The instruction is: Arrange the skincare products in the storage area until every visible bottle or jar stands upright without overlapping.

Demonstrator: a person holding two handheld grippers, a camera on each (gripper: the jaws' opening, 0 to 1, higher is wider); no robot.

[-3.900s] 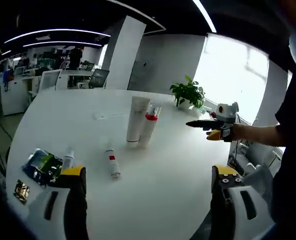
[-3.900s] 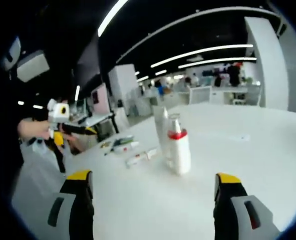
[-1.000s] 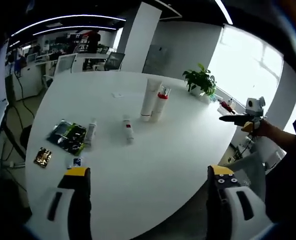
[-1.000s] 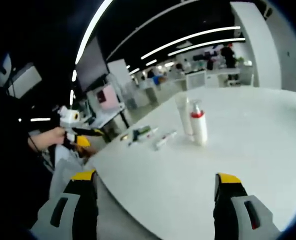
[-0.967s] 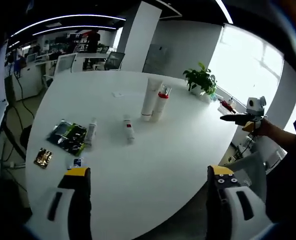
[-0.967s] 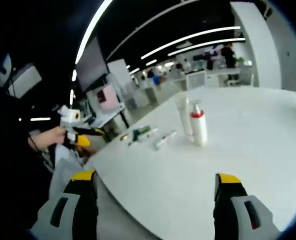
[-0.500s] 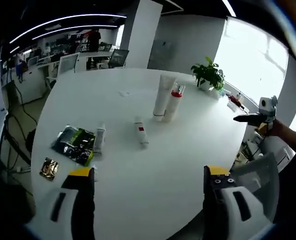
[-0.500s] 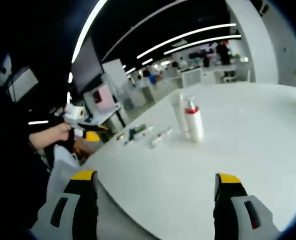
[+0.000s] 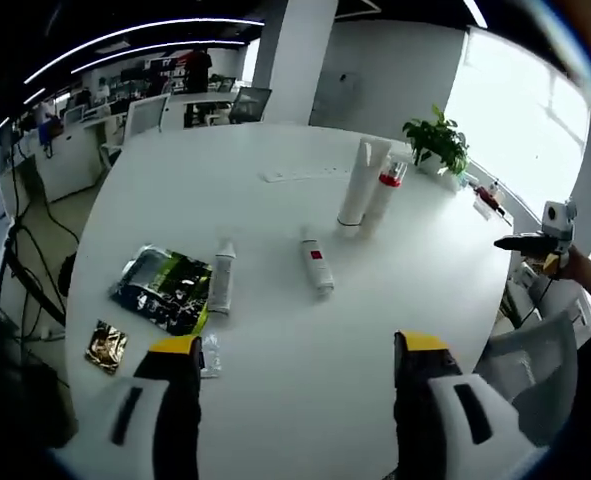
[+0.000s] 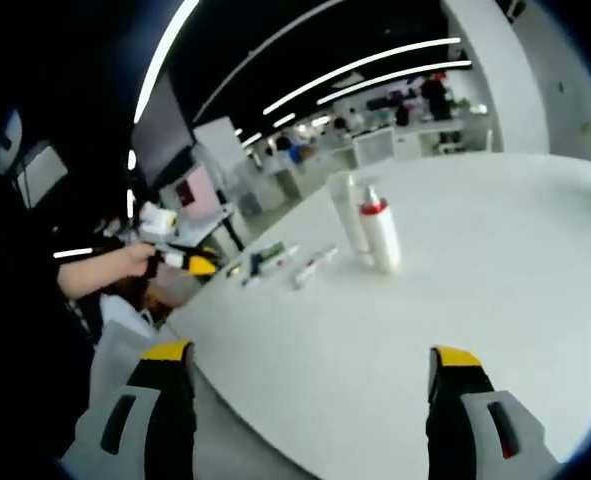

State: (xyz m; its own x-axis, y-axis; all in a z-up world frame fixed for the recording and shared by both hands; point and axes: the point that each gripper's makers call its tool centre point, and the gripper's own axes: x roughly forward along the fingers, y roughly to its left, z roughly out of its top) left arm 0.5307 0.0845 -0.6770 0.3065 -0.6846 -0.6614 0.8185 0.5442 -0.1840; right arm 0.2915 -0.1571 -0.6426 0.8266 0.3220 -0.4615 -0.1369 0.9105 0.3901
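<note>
On the round white table (image 9: pixel 275 200) a tall white tube (image 9: pixel 358 183) and a white bottle with a red collar (image 9: pixel 383 190) stand upright, side by side. Nearer me a small white tube with a red label (image 9: pixel 317 270) lies flat, and another white tube (image 9: pixel 223 290) lies beside a green and black sachet (image 9: pixel 165 288). My left gripper (image 9: pixel 297 345) hovers open above the table's near edge, holding nothing. My right gripper (image 10: pixel 310 352) is open and empty too, off the table's edge. From there I see the upright tube (image 10: pixel 347 222), the bottle (image 10: pixel 378 235) and the lying tubes (image 10: pixel 315 263).
A gold packet (image 9: pixel 106 346) and a small clear packet (image 9: pixel 210 352) lie near the table's edge. A potted plant (image 9: pixel 437 145) stands at the far side. Held by a hand, the right gripper (image 9: pixel 535 243) shows beyond the table. Desks and chairs stand behind.
The left gripper's camera has come in over the table, so the lying tubes and sachet look nearer. Nothing on the table has moved. Both grippers stay open.
</note>
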